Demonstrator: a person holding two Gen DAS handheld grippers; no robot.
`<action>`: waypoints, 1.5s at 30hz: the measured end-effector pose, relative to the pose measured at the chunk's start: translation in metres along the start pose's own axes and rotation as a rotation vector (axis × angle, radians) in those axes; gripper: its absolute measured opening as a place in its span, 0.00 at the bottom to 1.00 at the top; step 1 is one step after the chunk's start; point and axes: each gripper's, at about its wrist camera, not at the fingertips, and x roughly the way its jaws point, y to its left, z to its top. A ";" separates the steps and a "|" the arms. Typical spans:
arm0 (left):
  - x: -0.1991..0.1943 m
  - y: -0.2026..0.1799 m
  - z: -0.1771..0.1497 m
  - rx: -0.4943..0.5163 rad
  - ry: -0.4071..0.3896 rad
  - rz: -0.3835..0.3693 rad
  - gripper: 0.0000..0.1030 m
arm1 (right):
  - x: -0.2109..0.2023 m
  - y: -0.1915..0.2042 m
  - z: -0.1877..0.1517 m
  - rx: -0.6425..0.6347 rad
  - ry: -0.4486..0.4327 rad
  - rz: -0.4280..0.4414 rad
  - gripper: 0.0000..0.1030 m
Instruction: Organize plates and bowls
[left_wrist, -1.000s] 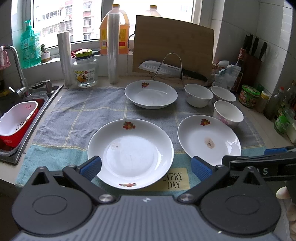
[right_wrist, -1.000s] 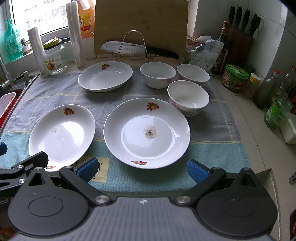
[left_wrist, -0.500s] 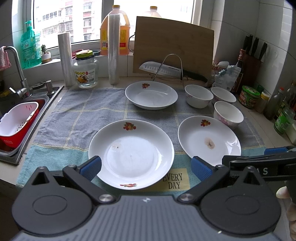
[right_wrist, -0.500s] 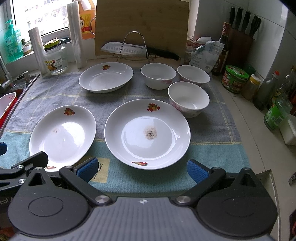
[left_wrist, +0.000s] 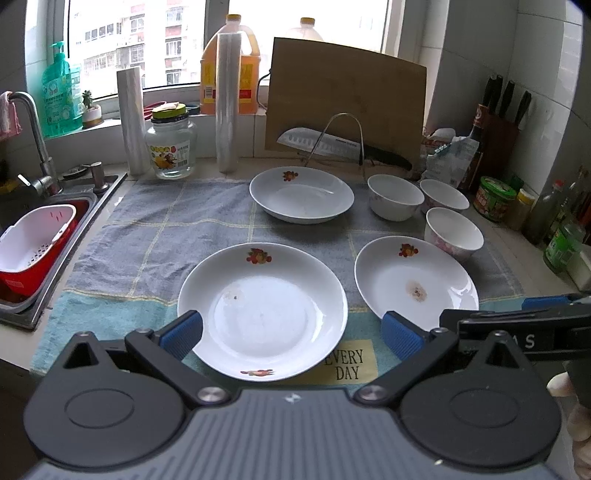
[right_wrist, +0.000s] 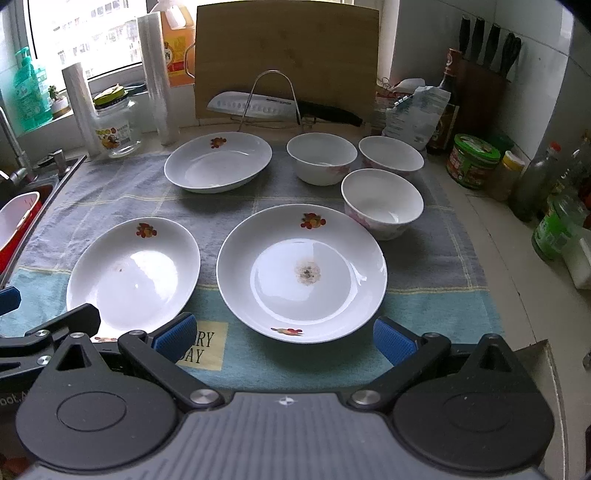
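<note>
Three white plates with fruit prints lie on a grey-blue towel (left_wrist: 155, 236). The near-left plate (left_wrist: 262, 310) sits between the fingertips of my open left gripper (left_wrist: 291, 338). To its right lies a plate with a brown stain (left_wrist: 415, 282), which in the right wrist view is the stained plate (right_wrist: 301, 271) just ahead of my open right gripper (right_wrist: 284, 339). The far plate (left_wrist: 301, 197) rests near the back. Three white bowls (right_wrist: 321, 157) (right_wrist: 390, 157) (right_wrist: 382, 203) cluster at the back right. Neither gripper holds anything.
A sink (left_wrist: 33, 236) with a red-and-white basket lies left. A cutting board (left_wrist: 345, 99), a knife on a wire rack (left_wrist: 332, 146), a jar (left_wrist: 170, 142) and wrap rolls stand behind. Bottles and jars (right_wrist: 472, 160) line the right counter.
Both grippers have eased slightly back and tilted, so the dishes sit a little lower in view. No dish has moved.
</note>
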 end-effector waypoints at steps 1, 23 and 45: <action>0.000 0.001 0.000 0.001 -0.002 0.000 0.99 | 0.000 0.001 0.000 -0.001 -0.001 0.001 1.00; -0.006 0.047 -0.025 -0.014 -0.027 -0.036 0.99 | 0.023 0.043 -0.018 -0.141 -0.017 0.111 1.00; 0.033 0.091 -0.019 -0.066 0.072 0.057 0.99 | 0.109 0.099 -0.031 -0.424 0.065 0.328 1.00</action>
